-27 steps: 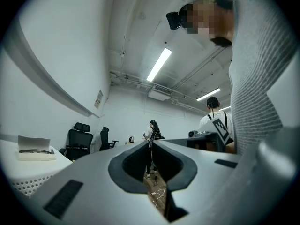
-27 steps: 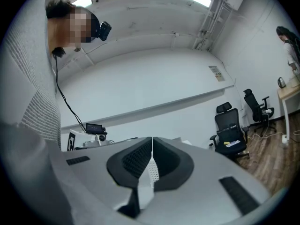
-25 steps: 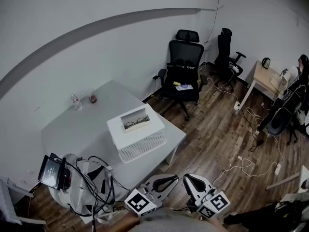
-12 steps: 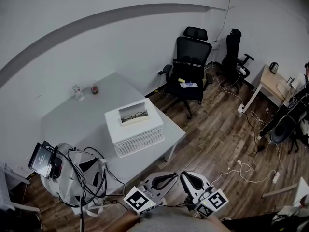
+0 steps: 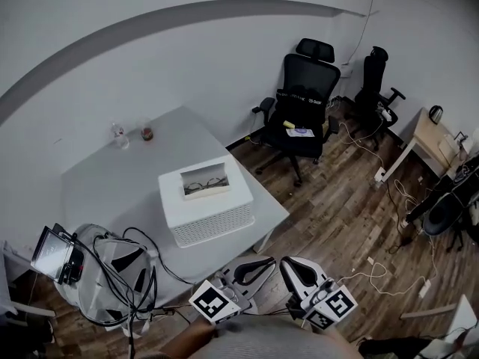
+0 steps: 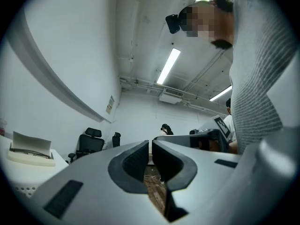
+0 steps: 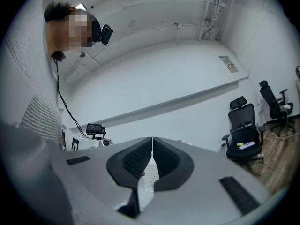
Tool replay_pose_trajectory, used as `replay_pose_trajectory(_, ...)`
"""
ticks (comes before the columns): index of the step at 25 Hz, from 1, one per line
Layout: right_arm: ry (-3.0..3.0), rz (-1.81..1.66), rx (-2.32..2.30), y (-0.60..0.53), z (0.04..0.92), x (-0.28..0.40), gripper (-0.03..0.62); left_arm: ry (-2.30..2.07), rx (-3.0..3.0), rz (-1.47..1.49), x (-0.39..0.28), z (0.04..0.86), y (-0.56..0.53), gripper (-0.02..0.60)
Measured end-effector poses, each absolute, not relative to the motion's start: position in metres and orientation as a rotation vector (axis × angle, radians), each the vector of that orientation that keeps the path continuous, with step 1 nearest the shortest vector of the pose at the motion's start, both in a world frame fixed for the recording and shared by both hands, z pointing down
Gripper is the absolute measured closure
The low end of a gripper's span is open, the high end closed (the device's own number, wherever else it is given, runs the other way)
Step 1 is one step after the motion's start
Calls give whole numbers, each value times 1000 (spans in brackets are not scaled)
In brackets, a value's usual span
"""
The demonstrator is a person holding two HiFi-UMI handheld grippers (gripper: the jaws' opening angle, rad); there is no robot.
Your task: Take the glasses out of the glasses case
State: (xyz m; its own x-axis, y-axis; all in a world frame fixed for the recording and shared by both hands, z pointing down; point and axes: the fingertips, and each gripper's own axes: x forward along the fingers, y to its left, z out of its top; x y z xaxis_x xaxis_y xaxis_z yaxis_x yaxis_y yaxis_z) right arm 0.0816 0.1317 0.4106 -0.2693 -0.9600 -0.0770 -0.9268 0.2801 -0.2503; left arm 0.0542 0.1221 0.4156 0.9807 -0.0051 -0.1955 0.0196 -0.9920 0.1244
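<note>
An open glasses case (image 5: 204, 182) lies on top of a white perforated box (image 5: 206, 219) on the white table (image 5: 105, 189). Dark-framed glasses (image 5: 199, 188) lie inside it. Both grippers are held low near the person's body, well short of the table. In the head view my left gripper (image 5: 268, 262) and my right gripper (image 5: 286, 265) are at the bottom edge, both shut and empty. The left gripper view has the case (image 6: 30, 149) far off at the left, past the shut left gripper (image 6: 150, 145). In the right gripper view the right gripper (image 7: 152, 142) is shut, with the box (image 7: 149, 176) beyond it.
Two small bottles (image 5: 118, 135) stand at the table's far corner. Two black office chairs (image 5: 303, 99) stand by the wall on the wooden floor. A stand with cables (image 5: 112, 275) and a small screen (image 5: 51, 253) sits left of the grippers. Cables (image 5: 389, 264) trail over the floor at right.
The head view has swung a little, so the table and box sit further left and the chairs further right. Both grippers stay shut and low.
</note>
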Motion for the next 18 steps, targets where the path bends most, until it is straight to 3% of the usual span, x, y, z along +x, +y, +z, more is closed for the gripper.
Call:
replay_pose_trajectory(8,2434,-246,-1610,41,406,103,579,-132,3024,-450,79,380,28,566)
replay_pose_trajectory(18,2564,-301,-1385,-58,409,108,580,-413,2987,-395,57,387,-63,566)
